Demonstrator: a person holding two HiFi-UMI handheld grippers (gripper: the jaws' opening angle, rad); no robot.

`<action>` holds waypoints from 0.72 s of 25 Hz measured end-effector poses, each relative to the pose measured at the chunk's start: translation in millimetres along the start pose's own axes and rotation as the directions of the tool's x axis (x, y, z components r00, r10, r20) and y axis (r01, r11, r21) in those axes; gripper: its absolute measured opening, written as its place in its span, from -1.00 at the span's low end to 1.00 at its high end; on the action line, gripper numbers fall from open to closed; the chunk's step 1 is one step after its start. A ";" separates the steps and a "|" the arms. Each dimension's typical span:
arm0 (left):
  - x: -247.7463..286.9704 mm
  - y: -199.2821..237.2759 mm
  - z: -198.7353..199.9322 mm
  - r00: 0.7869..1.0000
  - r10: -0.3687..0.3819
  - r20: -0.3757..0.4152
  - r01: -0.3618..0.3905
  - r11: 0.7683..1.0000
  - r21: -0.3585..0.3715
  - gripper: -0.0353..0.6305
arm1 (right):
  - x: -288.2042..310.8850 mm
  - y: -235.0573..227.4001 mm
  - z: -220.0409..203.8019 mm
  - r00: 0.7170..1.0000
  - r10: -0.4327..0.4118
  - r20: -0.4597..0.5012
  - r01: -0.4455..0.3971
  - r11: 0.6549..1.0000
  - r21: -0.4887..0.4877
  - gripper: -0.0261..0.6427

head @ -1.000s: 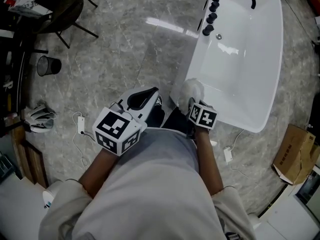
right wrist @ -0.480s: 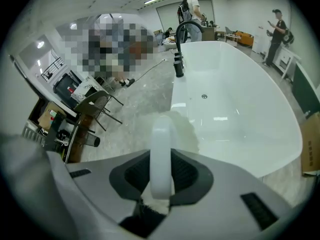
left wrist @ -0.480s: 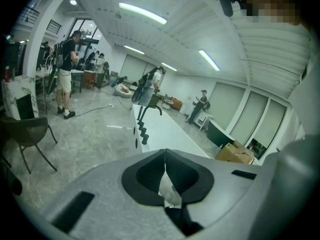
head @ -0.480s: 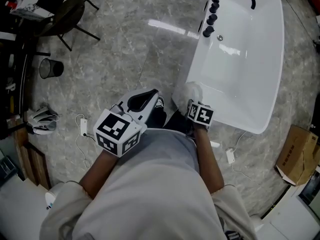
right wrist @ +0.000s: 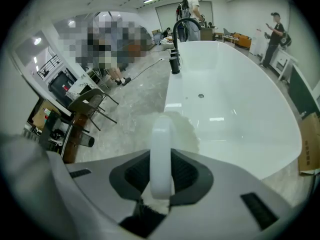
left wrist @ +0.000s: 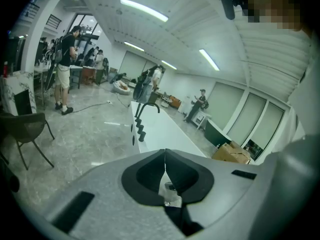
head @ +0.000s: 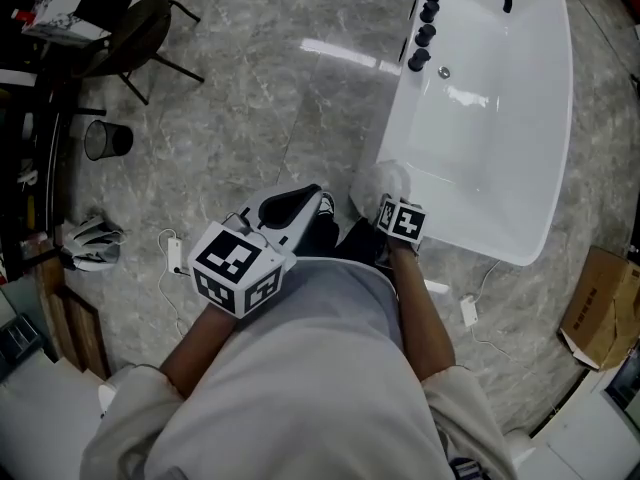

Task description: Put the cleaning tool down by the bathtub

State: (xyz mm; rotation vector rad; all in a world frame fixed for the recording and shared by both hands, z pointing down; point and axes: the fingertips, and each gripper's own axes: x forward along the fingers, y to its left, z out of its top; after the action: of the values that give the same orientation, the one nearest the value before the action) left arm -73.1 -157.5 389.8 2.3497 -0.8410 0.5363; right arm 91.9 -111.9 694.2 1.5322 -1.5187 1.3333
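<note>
My right gripper (head: 393,211) is shut on the white handle (right wrist: 161,154) of the cleaning tool, whose fluffy white head (head: 381,183) hangs at the near-left corner of the white bathtub (head: 520,98). In the right gripper view the tool's head (right wrist: 186,130) sits just over the tub's rim (right wrist: 172,91). My left gripper (head: 290,208) is held over the floor left of the tub; its jaws meet at the tips with nothing between them (left wrist: 165,170).
A black faucet with knobs (head: 430,18) stands at the tub's far end. A dark chair (head: 130,23) and a mesh bin (head: 108,140) are at the left. Cables with plugs (head: 172,258) lie on the marble floor. A cardboard box (head: 598,308) sits at the right. People stand far off.
The head camera has shifted slightly; the right gripper with the tool has edged a little up and toward the tub's corner. The left gripper has barely moved.
</note>
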 end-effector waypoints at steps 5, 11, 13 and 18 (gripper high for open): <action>-2.2 -0.7 -2.4 1.000 0.004 -0.012 -0.004 1.000 0.000 -0.87 | 10.3 -0.9 1.7 1.000 0.000 0.005 0.000 1.000 0.018 -0.71; -0.2 -5.0 -3.0 0.999 0.046 -0.028 -0.044 0.996 0.076 -0.87 | 19.3 -4.6 0.7 1.000 -0.002 0.008 0.002 1.000 0.023 -0.71; 1.3 -7.3 -5.3 0.999 0.041 -0.034 -0.039 0.997 0.069 -0.87 | 22.5 -5.0 0.8 1.000 0.009 0.019 -0.010 0.999 0.034 -0.71; -1.3 -7.0 -11.0 0.998 0.051 -0.046 -0.048 0.997 0.061 -0.87 | 31.2 -5.9 -2.4 1.000 0.010 0.011 -0.011 1.000 0.016 -0.71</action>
State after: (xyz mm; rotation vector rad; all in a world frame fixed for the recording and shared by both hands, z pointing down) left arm -71.2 -145.5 394.7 2.3659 -0.8743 0.6434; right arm 92.0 -119.9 725.0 1.5461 -1.5281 1.3486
